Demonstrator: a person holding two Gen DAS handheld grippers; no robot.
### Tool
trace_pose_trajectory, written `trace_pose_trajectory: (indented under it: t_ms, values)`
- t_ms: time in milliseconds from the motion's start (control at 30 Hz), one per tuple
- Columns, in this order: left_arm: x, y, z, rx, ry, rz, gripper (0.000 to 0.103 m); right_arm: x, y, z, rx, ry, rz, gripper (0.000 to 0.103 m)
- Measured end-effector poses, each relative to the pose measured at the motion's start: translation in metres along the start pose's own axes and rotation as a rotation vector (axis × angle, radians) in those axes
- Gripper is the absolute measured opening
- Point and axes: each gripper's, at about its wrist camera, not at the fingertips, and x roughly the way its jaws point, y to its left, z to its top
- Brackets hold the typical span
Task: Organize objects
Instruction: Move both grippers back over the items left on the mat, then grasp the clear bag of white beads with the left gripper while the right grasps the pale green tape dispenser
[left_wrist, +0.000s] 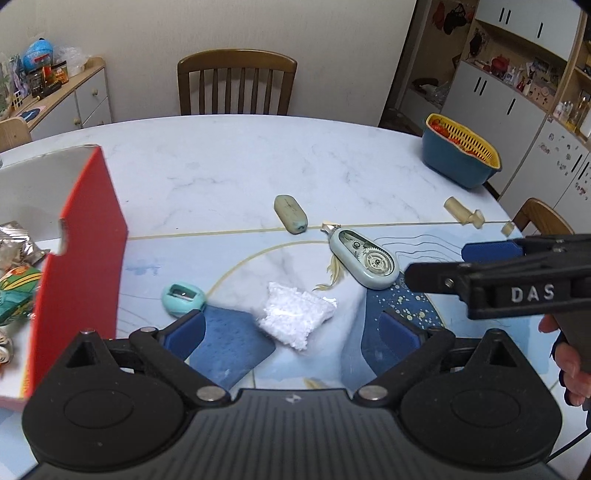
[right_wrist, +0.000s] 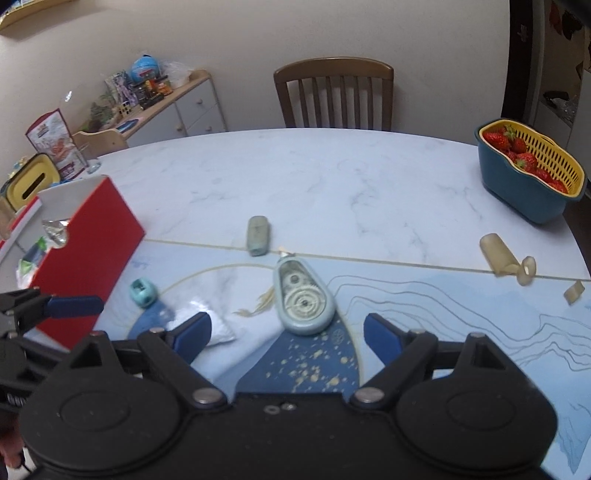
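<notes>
A white crumpled packet (left_wrist: 295, 317) lies on the table just ahead of my open, empty left gripper (left_wrist: 291, 330). A teal pencil sharpener (left_wrist: 183, 298) sits to its left, beside a red box (left_wrist: 85, 254) holding snack wrappers. A pale green correction tape dispenser (left_wrist: 365, 258) and a grey-green eraser (left_wrist: 290, 213) lie farther ahead. In the right wrist view my right gripper (right_wrist: 286, 334) is open and empty, with the tape dispenser (right_wrist: 303, 297) just ahead between its fingers. The eraser (right_wrist: 258, 229), sharpener (right_wrist: 144, 291), packet (right_wrist: 218, 325) and red box (right_wrist: 88, 254) also show there.
A blue tub with a yellow strainer of strawberries (right_wrist: 532, 177) stands at the table's far right. Beige plastic pieces (right_wrist: 504, 258) lie near the right edge. A wooden chair (right_wrist: 334, 96) stands behind the table. A yellow tissue box (right_wrist: 29, 184) sits behind the red box.
</notes>
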Motion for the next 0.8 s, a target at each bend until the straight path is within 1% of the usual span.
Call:
trace_pose_trajectory:
  t_ms: [133,267,433,533,633,767,800]
  values:
    - [0.016,-0.008,0.002,0.024,-0.005,0.031,0.101,0.018,-0.007,0.004,0.009,0.022,-0.012,0.087]
    - [0.031,-0.013,0.004,0.037,0.011,0.029,0.101,0.036,-0.011,0.005,0.008,0.045,-0.020,0.085]
    - [0.049,-0.016,0.005,0.042,0.027,0.031,0.101,0.053,-0.014,0.006,-0.008,0.081,-0.010,0.079]
    - [0.055,-0.017,0.004,0.042,0.024,0.031,0.101,0.059,-0.014,0.009,-0.014,0.087,0.003,0.076]
    - [0.059,-0.018,0.004,0.056,0.019,0.047,0.101,0.065,-0.012,0.011,-0.027,0.090,0.007,0.072]
    - [0.065,-0.014,0.005,0.029,0.026,0.046,0.100,0.071,-0.009,0.012,-0.042,0.099,0.009,0.069]
    - [0.065,-0.014,0.006,0.026,0.025,0.042,0.099,0.073,-0.009,0.012,-0.046,0.100,0.006,0.067]
